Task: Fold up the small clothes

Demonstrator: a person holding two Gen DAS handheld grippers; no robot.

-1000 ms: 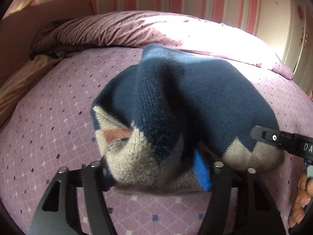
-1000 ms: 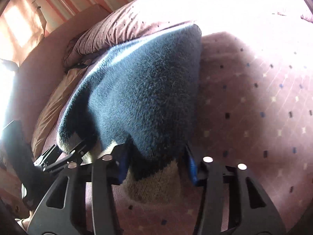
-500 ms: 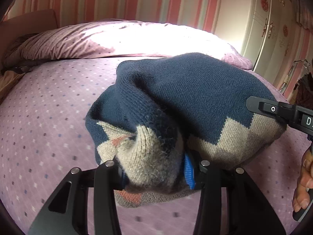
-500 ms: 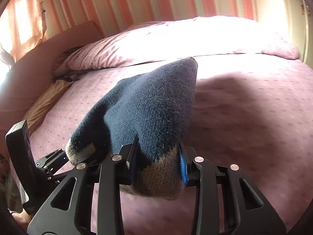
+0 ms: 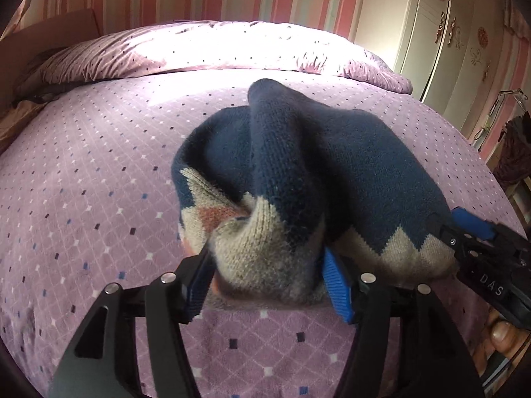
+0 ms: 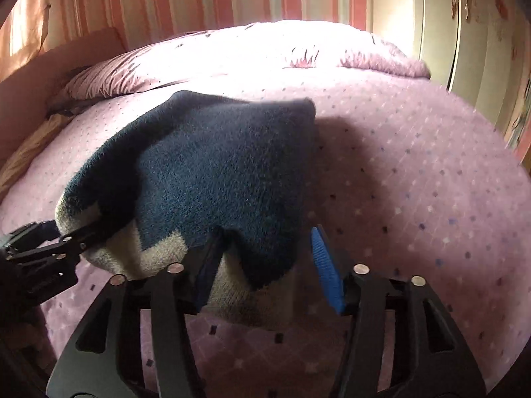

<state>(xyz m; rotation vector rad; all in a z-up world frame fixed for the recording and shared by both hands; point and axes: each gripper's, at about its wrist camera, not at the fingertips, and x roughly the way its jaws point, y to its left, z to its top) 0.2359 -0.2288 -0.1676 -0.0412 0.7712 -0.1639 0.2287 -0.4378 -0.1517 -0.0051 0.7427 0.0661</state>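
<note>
– Two grippers, then. What do they have hold of?

– Both are at the zigzag hem of a navy knit sweater (image 5: pixel 332 165), on the side of it farthest from the rolled duvet (image 5: pixel 232 46). The left gripper (image 5: pixel 265 282) has a thick bunch of beige hem between its jaws. The jaws are opening, and the knit fills the gap and brushes both pads, loosely by the look of it. The right gripper (image 6: pixel 262 265) is opening too. The hem corner lies against one pad, with a clear gap to the blue one.

– Where is the sweater itself?

– On a lilac, diamond-dotted bedspread (image 5: pixel 99 182), on the near side of the duvet and well apart from it. It is humped up, with the navy body doubled over toward the hem.

– Why hold it by the hem like that?

– Probably so that one whole edge moves together, with a gripper at each corner. With both jaws parting, I judge this to be the let-go that sets a fold down.

– Is there room to work?

– Plenty. Bare bedspread lies between the sweater and the duvet, and on both sides of it. A cream wardrobe (image 5: pixel 431 33) stands past the duvet's right end, well clear. The bedspread's edge on that side is the nearest limit. A person's fingers (image 5: pixel 501 335) show at the frame's corner, behind the right gripper.

– Is the fold tidy?

– Not yet. A ridge of navy knit stands up along the middle, pointing toward the duvet, so I think it needs smoothing.
</note>
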